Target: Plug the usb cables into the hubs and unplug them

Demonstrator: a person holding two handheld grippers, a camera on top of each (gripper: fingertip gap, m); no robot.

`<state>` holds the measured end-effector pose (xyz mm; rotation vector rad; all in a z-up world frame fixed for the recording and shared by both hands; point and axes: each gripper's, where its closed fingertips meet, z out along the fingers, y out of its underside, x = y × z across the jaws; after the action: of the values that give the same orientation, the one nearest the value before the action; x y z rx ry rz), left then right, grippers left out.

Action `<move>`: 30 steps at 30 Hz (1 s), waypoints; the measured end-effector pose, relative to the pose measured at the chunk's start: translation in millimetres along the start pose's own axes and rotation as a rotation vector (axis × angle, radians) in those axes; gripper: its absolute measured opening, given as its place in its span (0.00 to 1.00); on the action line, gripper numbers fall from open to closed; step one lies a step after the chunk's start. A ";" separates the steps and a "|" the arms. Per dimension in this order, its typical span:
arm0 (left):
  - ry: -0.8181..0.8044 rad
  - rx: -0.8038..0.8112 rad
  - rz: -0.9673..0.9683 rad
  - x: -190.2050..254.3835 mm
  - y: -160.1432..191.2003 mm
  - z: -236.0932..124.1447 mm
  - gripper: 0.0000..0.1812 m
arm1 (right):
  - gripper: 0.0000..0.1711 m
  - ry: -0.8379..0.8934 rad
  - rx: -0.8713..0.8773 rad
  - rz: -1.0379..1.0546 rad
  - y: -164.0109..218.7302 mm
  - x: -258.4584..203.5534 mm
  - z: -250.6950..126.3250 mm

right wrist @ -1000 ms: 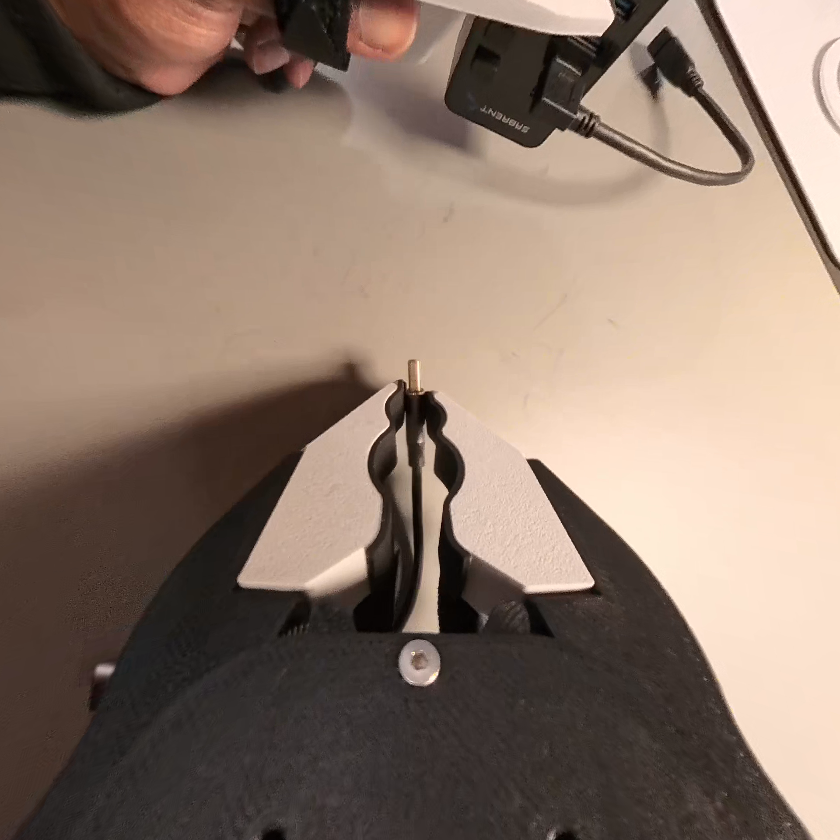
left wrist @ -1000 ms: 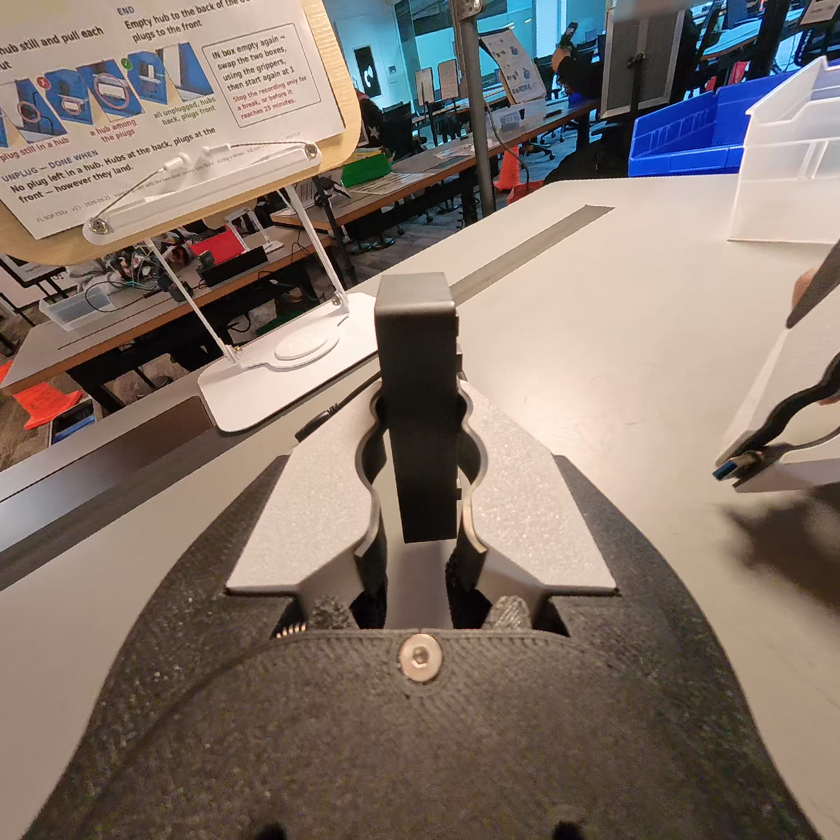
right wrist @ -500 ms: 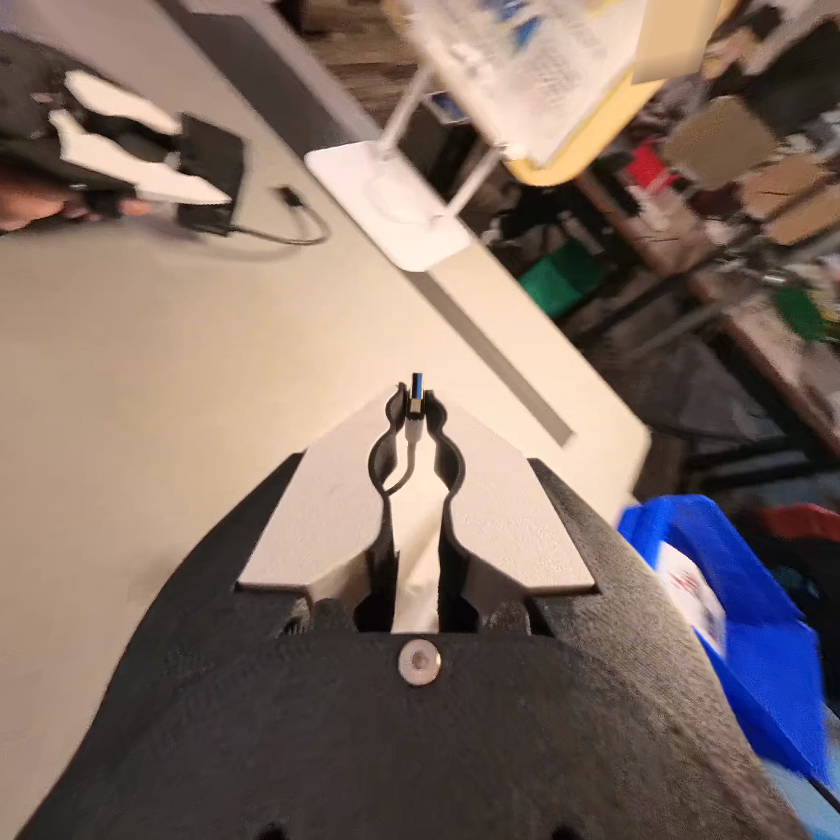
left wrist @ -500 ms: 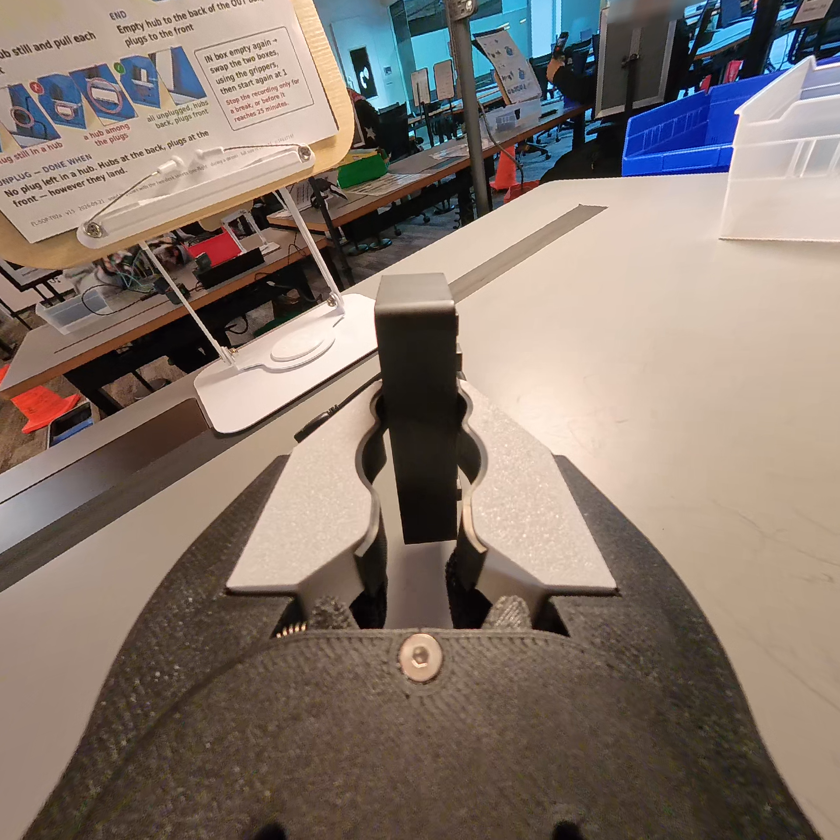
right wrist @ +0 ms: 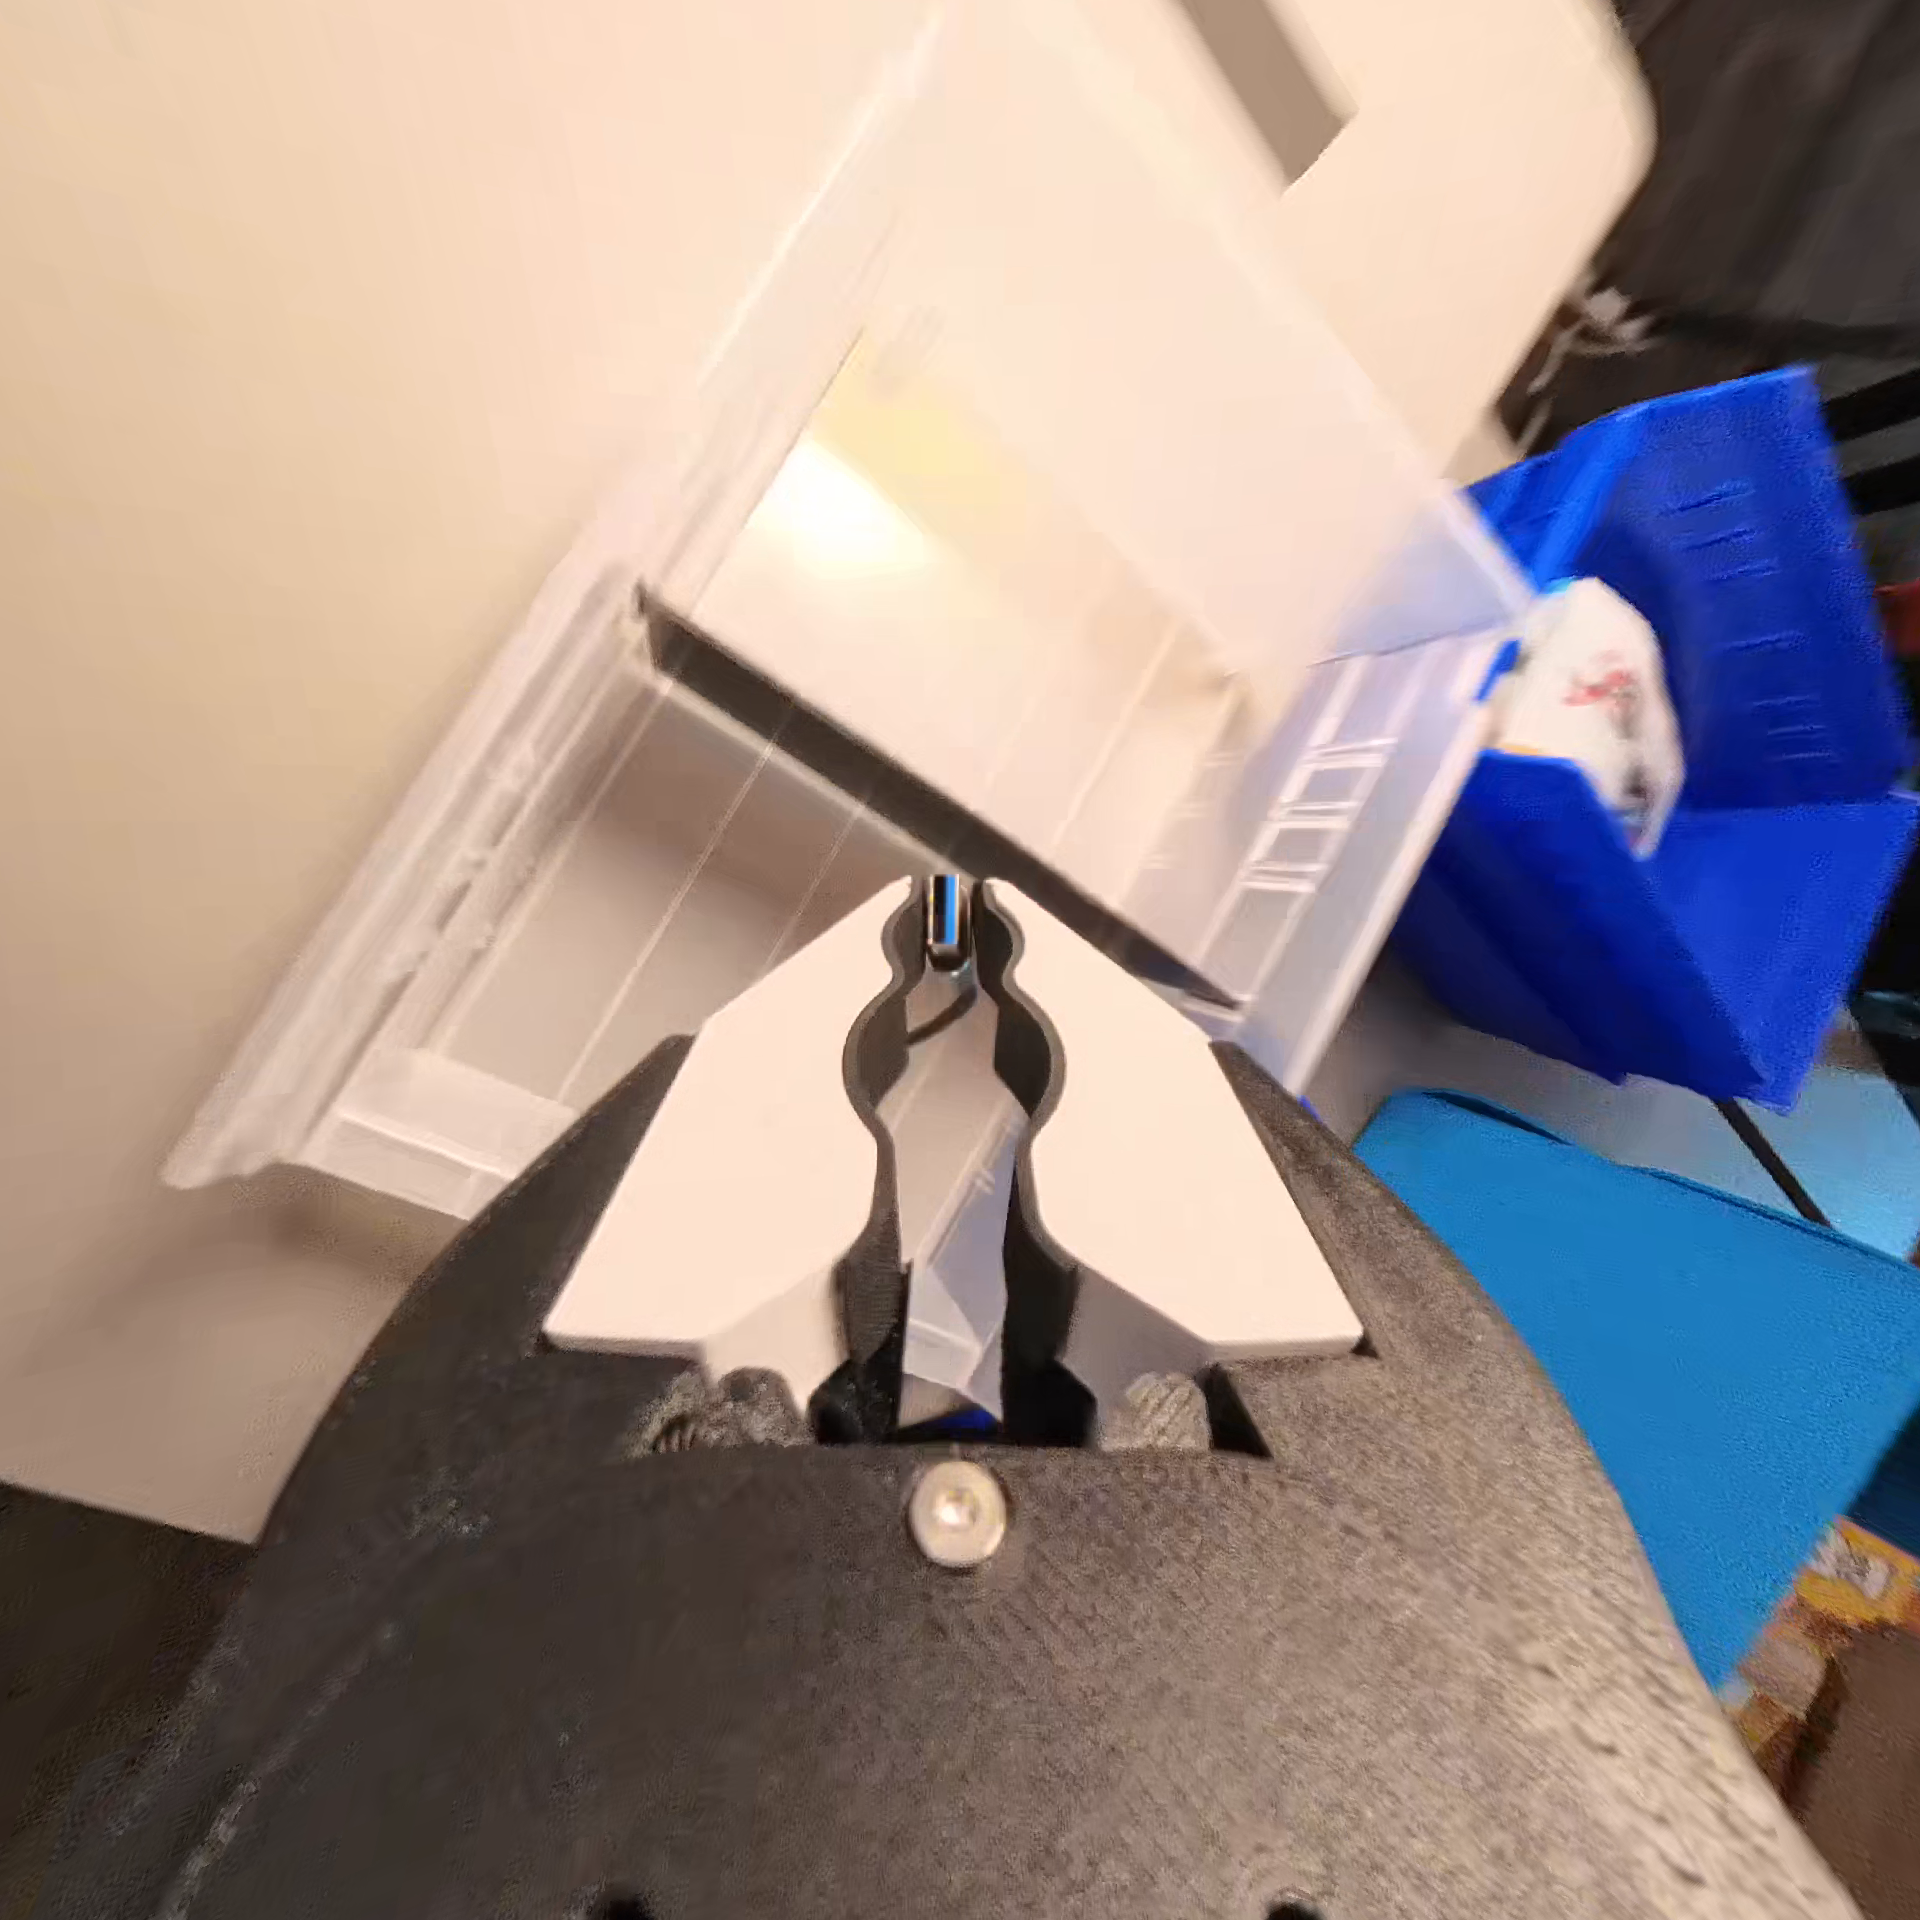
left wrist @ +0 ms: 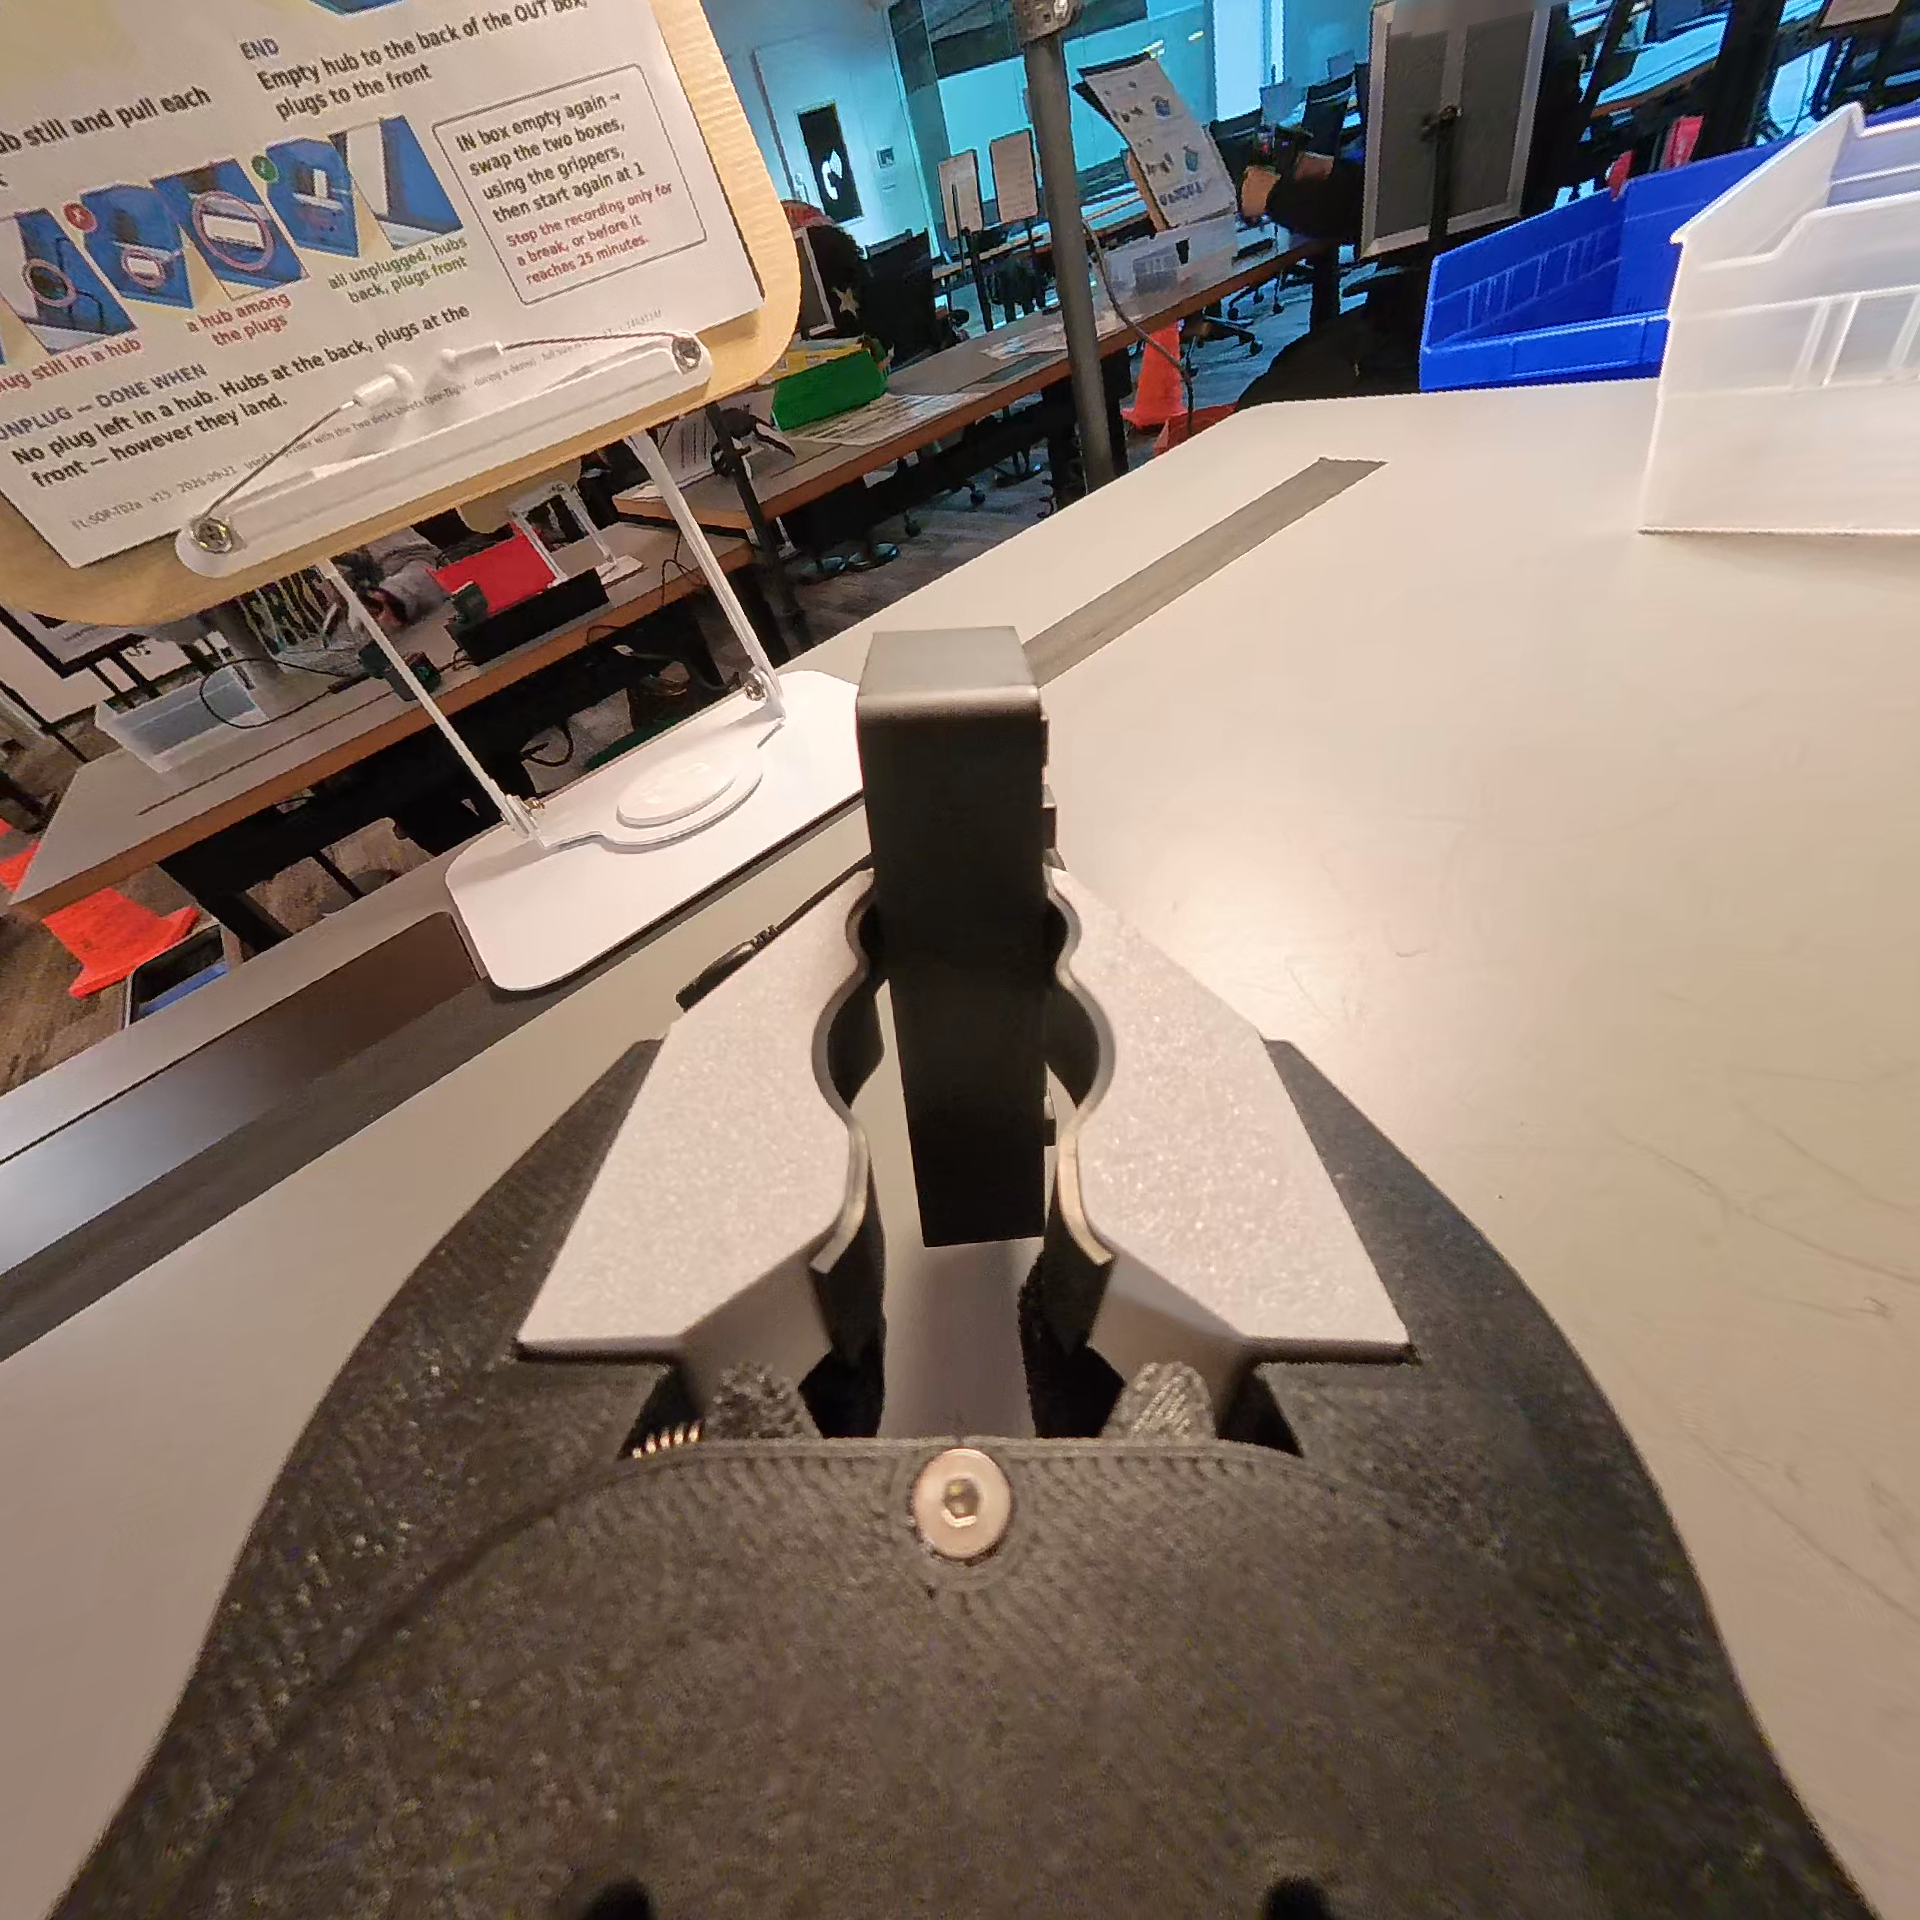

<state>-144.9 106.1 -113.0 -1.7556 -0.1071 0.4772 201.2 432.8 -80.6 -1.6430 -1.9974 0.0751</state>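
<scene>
My left gripper (left wrist: 961, 914) is shut on a black USB hub (left wrist: 951, 831), held edge-up just above the grey table (left wrist: 1455, 831). The hub's thin black cable (left wrist: 727, 961) trails off to the left behind the finger. My right gripper (right wrist: 948, 902) is shut on a USB plug (right wrist: 943, 920), whose metal tip sticks out between the fingertips. It points at a clear plastic box (right wrist: 1039, 540) standing on the table, with a dark divider edge (right wrist: 914, 800) just past the plug. The view is blurred by motion.
A white stand (left wrist: 623, 883) with a clipboard of instructions (left wrist: 343, 260) stands at the table's back left. The clear box (left wrist: 1787, 353) is at the far right, with blue bins (left wrist: 1527, 291) behind it. Blue bins (right wrist: 1683, 727) also sit past the box in the right wrist view. The tips of one gripper are about 50 cm away from the tips of the other.
My right gripper has swung away from the hub with the plug, first across the room view and now over the clear box. It has left the left wrist view. The left gripper has stayed still.
</scene>
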 end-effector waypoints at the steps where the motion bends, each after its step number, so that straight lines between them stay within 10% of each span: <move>1: -0.001 -0.001 0.000 -0.2 0.2 -0.2 0.15 | 0.05 -0.033 -0.037 -0.026 8.7 -7.2 13.5; 9: 0.002 -0.002 -0.009 -1.0 0.7 -0.5 0.15 | 0.15 -0.241 -0.108 -0.123 22.3 -57.9 68.3; 19: 0.014 0.005 -0.021 -0.8 -0.1 -0.4 0.15 | 0.29 -0.080 -0.029 -0.055 9.7 -20.2 29.0; 24: 0.036 0.043 -0.083 -3.3 -5.3 -3.2 0.16 | 0.25 0.082 0.191 -0.083 -57.3 -24.4 -12.1; 30: 0.089 0.128 -0.192 -4.4 -16.8 -11.6 0.16 | 0.20 -0.076 0.556 -0.161 -178.0 -133.8 -13.1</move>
<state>-141.5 98.2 -93.9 -1.6201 -0.1767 0.2595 62.2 260.6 -52.4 -1.1360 -1.9245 0.5845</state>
